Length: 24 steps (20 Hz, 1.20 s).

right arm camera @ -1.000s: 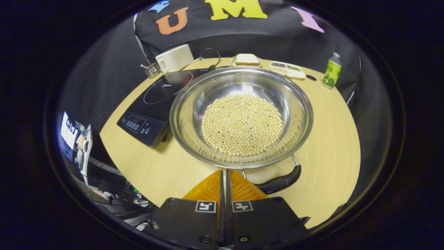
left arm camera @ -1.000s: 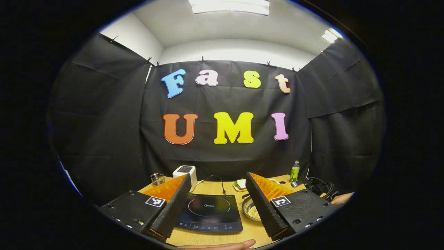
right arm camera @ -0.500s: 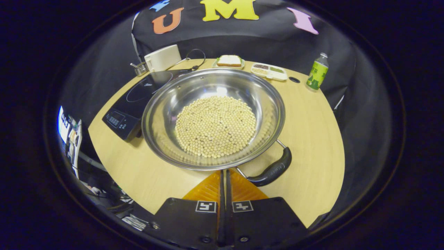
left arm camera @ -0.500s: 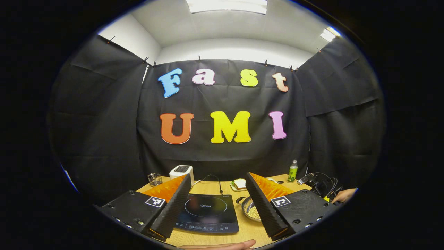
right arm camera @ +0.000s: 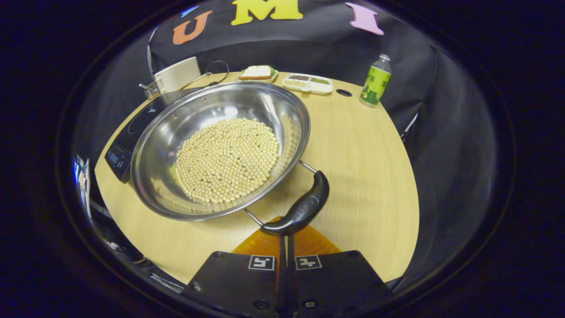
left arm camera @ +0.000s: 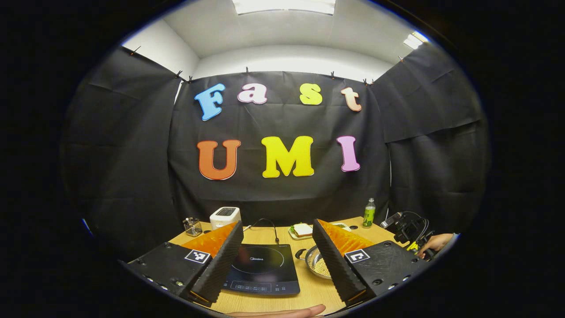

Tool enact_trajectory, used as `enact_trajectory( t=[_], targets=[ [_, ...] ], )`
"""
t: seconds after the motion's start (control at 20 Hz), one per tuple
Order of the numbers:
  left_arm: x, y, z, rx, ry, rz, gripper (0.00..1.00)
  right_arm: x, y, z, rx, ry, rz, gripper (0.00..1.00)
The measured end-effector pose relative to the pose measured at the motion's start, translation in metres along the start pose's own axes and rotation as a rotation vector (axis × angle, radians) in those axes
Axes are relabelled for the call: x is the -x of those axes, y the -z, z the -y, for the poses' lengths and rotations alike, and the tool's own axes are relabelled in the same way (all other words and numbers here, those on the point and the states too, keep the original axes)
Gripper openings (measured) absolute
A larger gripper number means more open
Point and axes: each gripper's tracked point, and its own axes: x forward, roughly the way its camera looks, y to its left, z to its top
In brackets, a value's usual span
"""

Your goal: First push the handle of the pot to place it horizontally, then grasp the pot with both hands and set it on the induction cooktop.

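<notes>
The pot (right arm camera: 220, 150), a wide steel pan with a bed of pale beans (right arm camera: 227, 159) in it, sits on the tabletop (right arm camera: 353, 145) just beside the induction cooktop (right arm camera: 119, 150), its rim overlapping the cooktop's near corner in the right gripper view. Its black handle (right arm camera: 302, 210) juts toward the right claw (right arm camera: 284, 240), whose 2 fingers are pressed together with nothing between them; their tips meet the lower end of the handle, so this looks like the push that swings the handle sideways.

To do the push well, I would keep the closed tips low on the grip's end and drive across it rather than down, so the pot turns on its base instead of sliding into the cooktop or tipping. A slow, steady sweep should keep the beans from rolling up the wall. The handle is rounded and may slip off the narrow tips, so contact near its end but not at the very tip seems safest.

The left claw (left arm camera: 278, 256) hovers above the tabletop with its fingers spread wide apart, holding nothing; the cooktop lies between them in the left gripper view, with the pot's edge by the right finger. It is well placed to take the far handle (left arm camera: 300, 253) once the turn is done.
</notes>
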Motion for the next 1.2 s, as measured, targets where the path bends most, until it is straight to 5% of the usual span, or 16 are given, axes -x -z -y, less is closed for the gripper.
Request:
enact_trajectory(
  t=[0.5,0.8,1.2],
  targets=[
    [-0.009,0.013,0.001,0.001,0.002,-0.020,0.94,-0.014,-0.029,0.022,-0.070,0.058,0.035,0.04],
    [-0.024,0.029,0.006,0.122,0.055,-0.075,0.95,-0.021,-0.066,0.040,-0.123,0.113,0.171,0.00],
    [-0.056,0.060,0.010,0.109,0.051,-0.151,0.95,-0.010,-0.090,0.044,-0.146,0.123,0.292,0.04]
  ],
)
